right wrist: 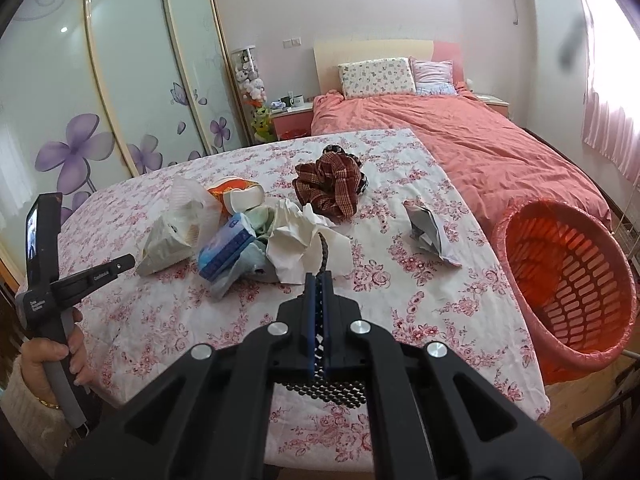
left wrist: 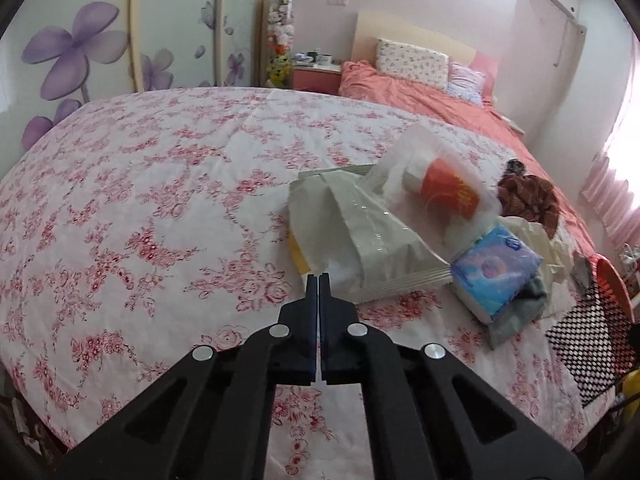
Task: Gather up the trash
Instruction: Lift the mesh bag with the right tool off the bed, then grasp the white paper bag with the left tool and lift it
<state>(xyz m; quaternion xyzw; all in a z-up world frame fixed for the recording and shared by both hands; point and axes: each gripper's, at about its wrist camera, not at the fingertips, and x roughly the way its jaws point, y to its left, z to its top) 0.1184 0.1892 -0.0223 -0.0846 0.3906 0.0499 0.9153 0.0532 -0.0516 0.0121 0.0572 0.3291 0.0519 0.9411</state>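
**Clearing the table: one piece in hand, most of the pile left**

Standing by the flowered table (right wrist: 168, 312), I judged the job barely begun. The right gripper (right wrist: 318, 280) was clamped on a black mesh sheet (right wrist: 324, 390), which ran pinched between its jaws and spread out beneath them; from the left wrist camera the same sheet (left wrist: 588, 344) showed hanging near the orange basket (right wrist: 568, 280). That basket stood tilted just off the table's right edge, mouth toward the table, and I could see nothing lying in it — though only part of the inside was visible.

The left gripper (left wrist: 318, 278) had its jaws pressed together with nothing between them, hovering just short of the heap in the table's middle.

That heap looked untouched. A pale green packet (left wrist: 360, 224) lay nearest the left gripper, with a clear bag holding an orange cup (left wrist: 448, 188) touching it on the far side. A blue tissue pack (left wrist: 496, 268) rested against crumpled white paper (right wrist: 296, 240), with some grey-green cloth beneath. A brown plaid cloth (right wrist: 332, 184) sat beyond the heap toward the bed, and a crumpled silver wrapper (right wrist: 428, 232) lay apart, between the heap and the basket.

By my reckoning the mesh needed dropping in the basket first — then everything on the table remained, though whether the cloth counted as trash I couldn't say.
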